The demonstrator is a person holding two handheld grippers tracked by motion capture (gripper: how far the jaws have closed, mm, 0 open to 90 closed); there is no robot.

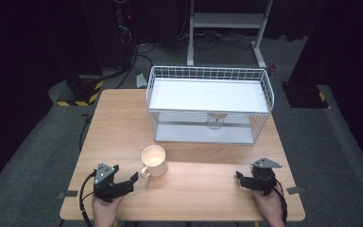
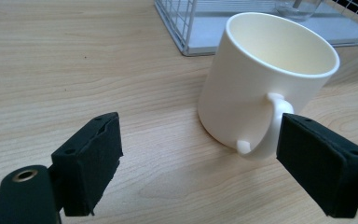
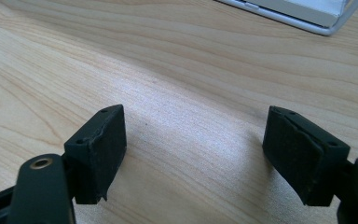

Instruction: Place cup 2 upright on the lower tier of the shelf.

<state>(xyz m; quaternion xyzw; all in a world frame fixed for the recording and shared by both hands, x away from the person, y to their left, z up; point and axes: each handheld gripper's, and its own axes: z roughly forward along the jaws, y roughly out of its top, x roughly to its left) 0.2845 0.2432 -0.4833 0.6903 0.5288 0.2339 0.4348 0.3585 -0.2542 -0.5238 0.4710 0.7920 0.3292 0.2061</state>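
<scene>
A cream mug (image 1: 154,161) stands upright and empty on the wooden table (image 1: 198,189), its handle turned toward the near left. My left gripper (image 1: 131,182) lies just short of that handle, jaws open. In the left gripper view the mug (image 2: 261,79) stands just beyond the jaws of the left gripper (image 2: 200,144). Its handle (image 2: 268,135) is close beside the right-hand pad, and nothing sits between the pads. My right gripper (image 1: 245,181) rests at the near right of the table, open. In its own view the right gripper (image 3: 196,144) has only bare wood between its jaws.
A white wire rack (image 1: 208,101) with two shelves stands at the back middle of the table. A small clear glass (image 1: 214,122) sits on its lower shelf. The rack's corner (image 2: 191,28) is near the mug; its edge (image 3: 307,14) is ahead of the right gripper.
</scene>
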